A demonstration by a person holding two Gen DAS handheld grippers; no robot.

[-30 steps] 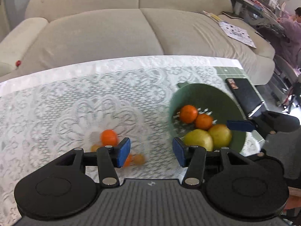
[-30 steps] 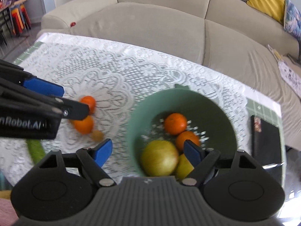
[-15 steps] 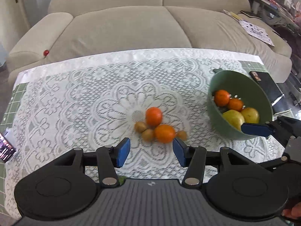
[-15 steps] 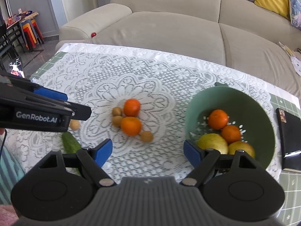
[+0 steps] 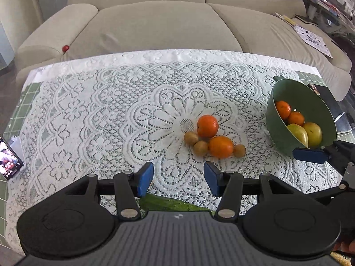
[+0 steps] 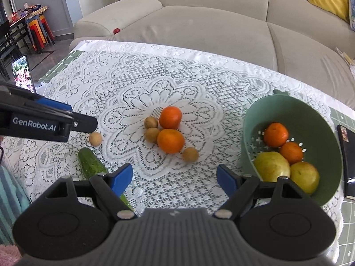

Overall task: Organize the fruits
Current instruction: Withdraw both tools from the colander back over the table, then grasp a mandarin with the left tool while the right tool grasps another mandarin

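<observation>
While we hold the left gripper (image 5: 178,178) and right gripper (image 6: 174,178) wide open and empty, two oranges (image 6: 170,140) and small brown fruits (image 6: 190,154) cluster mid-tablecloth (image 6: 137,84); the green bowl (image 6: 319,119) near the table's right edge holds four fruits; a cucumber (image 6: 91,163) lies near the front edge.

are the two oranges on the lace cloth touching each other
Cannot tell. In the right wrist view the far orange and near orange overlap with no visible gap; contact isn't plain.

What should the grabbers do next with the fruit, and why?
Probably reach the open right gripper forward to the nearer orange and close on it. Both grippers are empty, two oranges still lie on the lace tablecloth, and the green bowl already holds two.
</observation>
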